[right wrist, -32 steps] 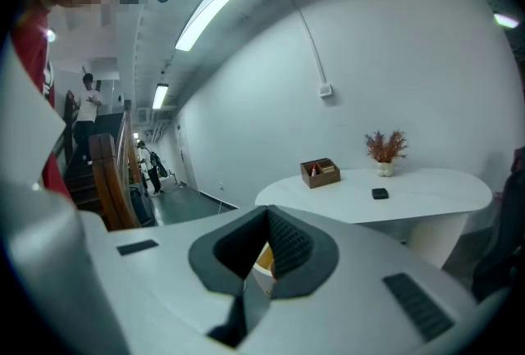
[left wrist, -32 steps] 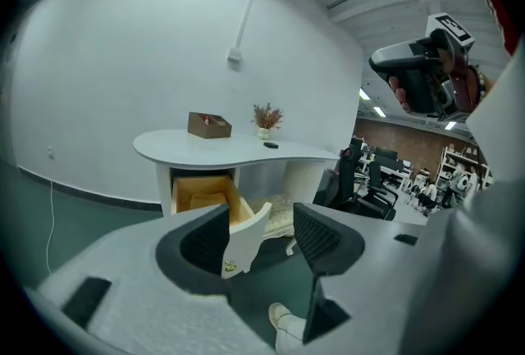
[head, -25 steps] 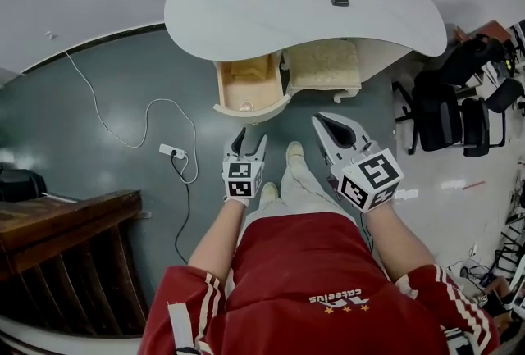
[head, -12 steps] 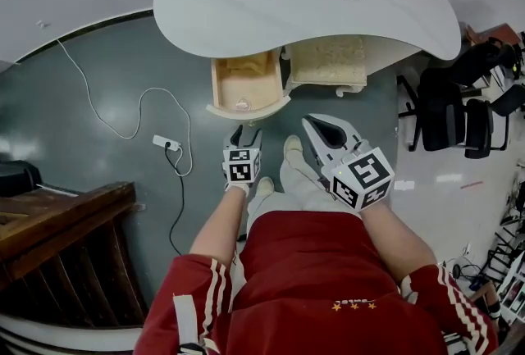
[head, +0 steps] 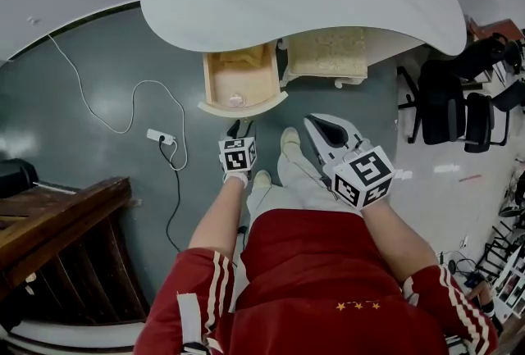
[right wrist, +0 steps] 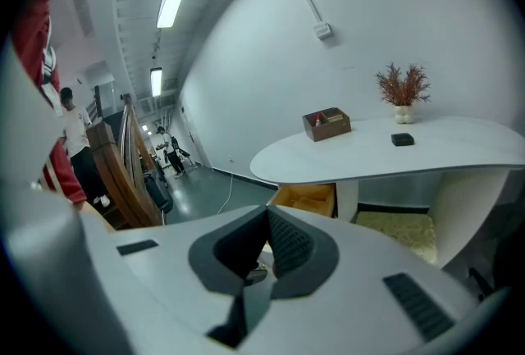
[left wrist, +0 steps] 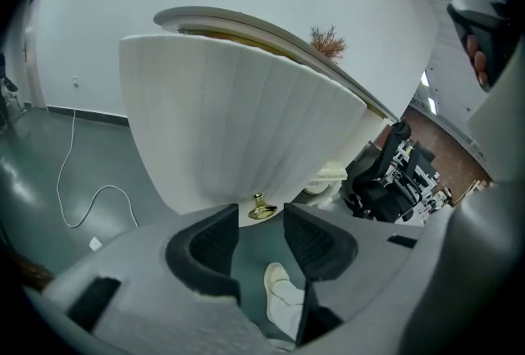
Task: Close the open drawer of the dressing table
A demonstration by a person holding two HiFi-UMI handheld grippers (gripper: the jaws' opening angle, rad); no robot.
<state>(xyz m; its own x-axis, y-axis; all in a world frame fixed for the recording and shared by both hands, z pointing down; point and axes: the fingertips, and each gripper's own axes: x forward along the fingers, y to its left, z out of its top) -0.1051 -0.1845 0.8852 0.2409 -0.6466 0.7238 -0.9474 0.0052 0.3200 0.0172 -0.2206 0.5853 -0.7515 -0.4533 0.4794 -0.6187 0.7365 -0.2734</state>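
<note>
At the tips of the left claw (head: 239, 128), a small brass knob (left wrist: 262, 208) sits just ahead, low on the curved white front of the drawer (head: 243, 73). Nothing touches it yet. The drawer stands pulled well out from under the left part of the dressing table (head: 279, 1), its pale wooden inside open to view.

To shut it well, I would judge that no grip is needed. Set the left claw against the middle of the front, close by the knob, and push straight toward the table along the drawer's own line. A push off to one side could skew the drawer and jam it. Slowing near the end should let it seat without a bang.

A person in a red top stands over the grey floor with both forearms reaching forward and down. The left claw hangs low and tilts steeply downward. Its jaws stand apart with nothing between them, and they have just been closing. The right claw (right wrist: 267, 214) hangs further right, near the person's legs, and points more gently down. Its jaws are closed together on nothing, well apart from the drawer.
</note>
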